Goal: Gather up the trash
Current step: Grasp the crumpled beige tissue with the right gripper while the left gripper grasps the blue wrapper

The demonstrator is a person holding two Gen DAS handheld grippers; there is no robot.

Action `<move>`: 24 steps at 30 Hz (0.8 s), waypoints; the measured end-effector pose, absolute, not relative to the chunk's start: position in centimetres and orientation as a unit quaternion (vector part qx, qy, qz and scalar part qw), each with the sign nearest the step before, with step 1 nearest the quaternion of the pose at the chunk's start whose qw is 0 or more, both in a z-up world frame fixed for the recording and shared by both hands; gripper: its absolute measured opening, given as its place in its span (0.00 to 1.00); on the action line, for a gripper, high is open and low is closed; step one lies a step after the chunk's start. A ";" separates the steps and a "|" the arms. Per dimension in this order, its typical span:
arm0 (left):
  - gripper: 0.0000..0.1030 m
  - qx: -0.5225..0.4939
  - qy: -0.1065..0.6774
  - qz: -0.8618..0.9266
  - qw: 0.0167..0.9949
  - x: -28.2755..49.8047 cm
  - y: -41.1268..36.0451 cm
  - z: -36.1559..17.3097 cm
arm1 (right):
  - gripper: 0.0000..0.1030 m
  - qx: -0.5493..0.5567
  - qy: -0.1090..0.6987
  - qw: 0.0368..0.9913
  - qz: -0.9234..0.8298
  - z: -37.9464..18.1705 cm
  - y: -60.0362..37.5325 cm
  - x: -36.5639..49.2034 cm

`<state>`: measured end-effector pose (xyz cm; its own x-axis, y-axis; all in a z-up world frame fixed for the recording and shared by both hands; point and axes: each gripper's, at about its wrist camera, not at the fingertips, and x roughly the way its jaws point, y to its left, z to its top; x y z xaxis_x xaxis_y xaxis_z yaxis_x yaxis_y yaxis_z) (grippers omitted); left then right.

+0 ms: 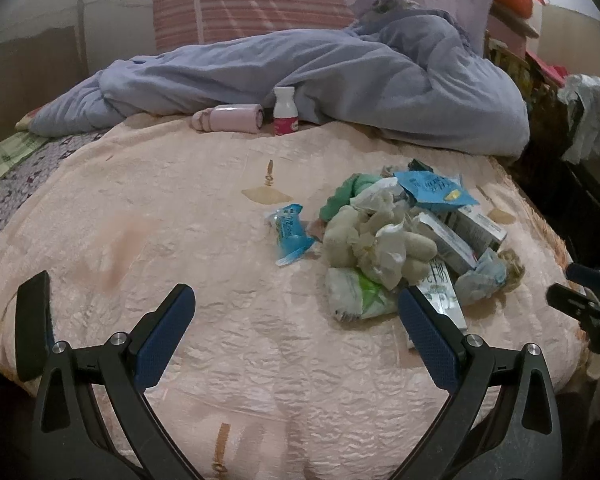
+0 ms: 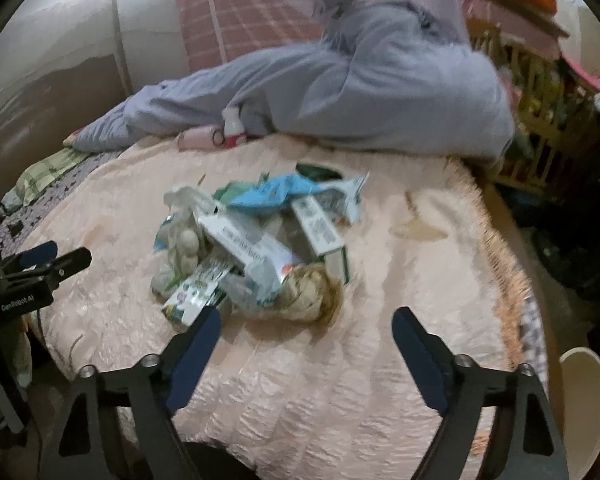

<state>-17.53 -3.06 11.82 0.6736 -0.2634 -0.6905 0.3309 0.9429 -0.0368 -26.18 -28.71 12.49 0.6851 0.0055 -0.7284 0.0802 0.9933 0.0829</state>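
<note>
Both my left gripper (image 1: 296, 322) and right gripper (image 2: 306, 346) gape empty, so the trash pile (image 1: 400, 240) mid-frame and bottle (image 1: 285, 111) above remain uncollected.

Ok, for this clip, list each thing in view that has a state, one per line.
left tool: open, empty, above the blanket.
right tool: open, empty, near the pile.
trash pile: heaped on the blanket, not yet picked up.
blue wrapper: crumpled, lying apart, left of the pile.
white bottle: upright, capped.
pink roll: lying on its side beside the bottle.
quilt: bunched up.
</note>
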 end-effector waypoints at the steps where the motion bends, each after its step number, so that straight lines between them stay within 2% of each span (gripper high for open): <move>1: 0.98 0.048 0.370 -0.167 0.912 -17.5 -3.2 11.8 | 0.78 0.058 0.401 0.914 -0.013 12.2 -28.7 -26.0; 3: 0.98 0.049 0.373 -0.178 0.909 -17.4 -3.5 11.6 | 0.76 0.055 0.411 0.910 -0.006 11.6 -28.6 -25.4; 7: 0.98 0.044 0.382 -0.200 0.901 -17.3 -4.1 11.3 | 0.62 0.049 0.429 0.902 -0.004 10.6 -28.8 -24.2; 8: 0.98 0.044 0.383 -0.204 0.900 -17.3 -4.3 11.3 | 0.62 0.053 0.432 0.900 -0.004 10.4 -29.0 -24.0; 10: 0.91 0.048 0.382 -0.211 0.899 -17.2 -4.7 11.3 | 0.61 0.061 0.439 0.896 -0.005 9.8 -29.7 -23.6; 17: 0.91 0.039 0.398 -0.219 0.890 -16.2 -4.7 10.9 | 0.58 0.092 0.468 0.879 0.012 7.1 -31.7 -20.8; 20: 0.91 0.028 0.408 -0.221 0.886 -15.5 -4.4 10.6 | 0.46 0.119 0.472 0.873 0.033 5.9 -32.3 -19.6; 22: 0.91 0.026 0.409 -0.223 0.884 -15.0 -4.4 10.3 | 0.34 0.139 0.472 0.869 0.045 5.4 -32.6 -19.2; 24: 0.91 0.019 0.413 -0.230 0.881 -14.3 -4.5 10.1 | 0.28 0.152 0.466 0.871 0.049 5.5 -32.9 -19.4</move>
